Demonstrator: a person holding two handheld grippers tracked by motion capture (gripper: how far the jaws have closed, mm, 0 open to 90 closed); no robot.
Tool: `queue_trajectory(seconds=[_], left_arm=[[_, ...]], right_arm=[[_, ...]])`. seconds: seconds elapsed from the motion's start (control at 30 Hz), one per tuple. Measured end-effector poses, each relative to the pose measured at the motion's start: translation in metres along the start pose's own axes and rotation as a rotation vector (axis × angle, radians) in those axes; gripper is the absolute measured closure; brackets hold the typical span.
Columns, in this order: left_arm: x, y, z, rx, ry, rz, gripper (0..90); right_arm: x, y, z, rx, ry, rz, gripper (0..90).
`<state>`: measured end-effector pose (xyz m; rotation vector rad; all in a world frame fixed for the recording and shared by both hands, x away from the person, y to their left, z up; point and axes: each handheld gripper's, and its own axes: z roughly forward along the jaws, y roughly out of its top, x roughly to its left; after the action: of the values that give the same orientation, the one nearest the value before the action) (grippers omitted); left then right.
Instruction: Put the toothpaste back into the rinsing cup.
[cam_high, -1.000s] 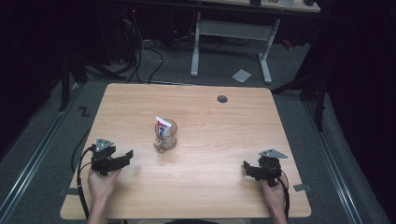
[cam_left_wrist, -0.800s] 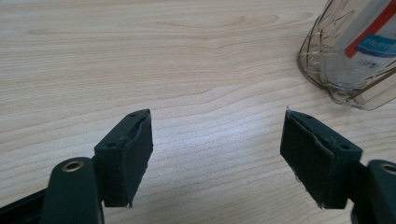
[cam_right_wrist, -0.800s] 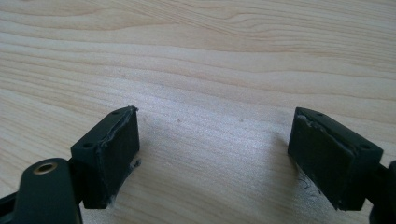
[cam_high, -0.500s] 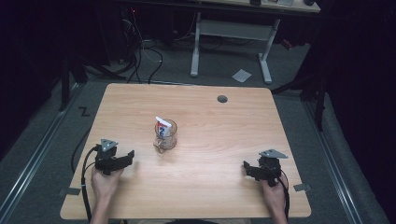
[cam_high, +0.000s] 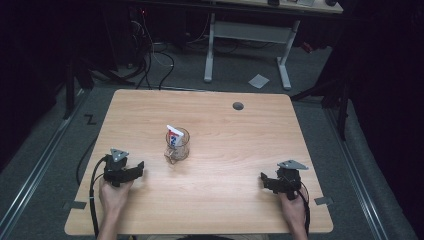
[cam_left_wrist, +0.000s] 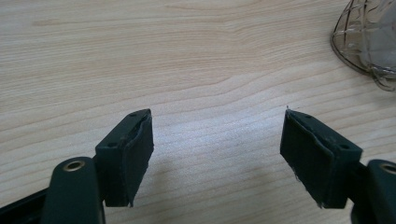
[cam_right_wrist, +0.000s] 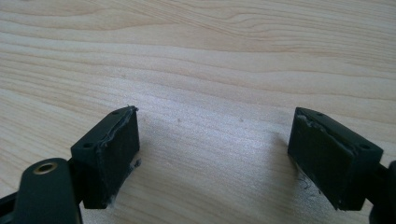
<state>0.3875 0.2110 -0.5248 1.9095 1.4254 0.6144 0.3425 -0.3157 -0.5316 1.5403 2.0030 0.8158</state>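
A clear glass mug (cam_high: 177, 146) stands near the middle of the wooden table (cam_high: 240, 135), with a white, red and blue toothpaste tube (cam_high: 172, 135) upright inside it. My left gripper (cam_high: 137, 169) rests low on the table to the mug's left, open and holding nothing. In the left gripper view its jaws (cam_left_wrist: 217, 144) stand wide apart over bare wood, and the mug's ribbed glass (cam_left_wrist: 369, 37) shows at the top right. My right gripper (cam_high: 265, 180) sits near the front right, open and holding nothing; its jaws (cam_right_wrist: 212, 144) frame bare wood.
A round grommet hole (cam_high: 238, 106) lies in the table's far right part. Beyond the table stand a white desk frame (cam_high: 250, 40) and cables on the grey floor, with a paper scrap (cam_high: 259, 80) there. Tape marks (cam_high: 74, 205) sit by the front corners.
My left gripper has shifted slightly to the right, toward the mug. The right gripper and the mug have stayed still.
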Motion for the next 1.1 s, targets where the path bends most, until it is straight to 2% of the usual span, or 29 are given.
queue_trajectory(seconds=[0.47, 0.63, 0.8, 1.1], left_arm=[[0.000, -0.003, 0.008, 0.014, 0.007, -0.003, 26.5], [-0.002, -0.005, 0.011, 0.023, 0.013, 0.008, 26.5], [-0.004, -0.005, 0.013, 0.009, 0.013, 0.015, 26.1], [-0.003, -0.005, 0.013, 0.011, 0.008, 0.012, 26.5]], right_arm=[[0.000, 0.000, 0.000, 0.000, 0.000, 0.000, 16.4], [0.000, 0.000, 0.000, 0.000, 0.001, 0.000, 16.4], [0.000, 0.000, 0.000, 0.000, 0.000, 0.000, 16.4], [0.000, 0.000, 0.000, 0.000, 0.000, 0.000, 16.4]])
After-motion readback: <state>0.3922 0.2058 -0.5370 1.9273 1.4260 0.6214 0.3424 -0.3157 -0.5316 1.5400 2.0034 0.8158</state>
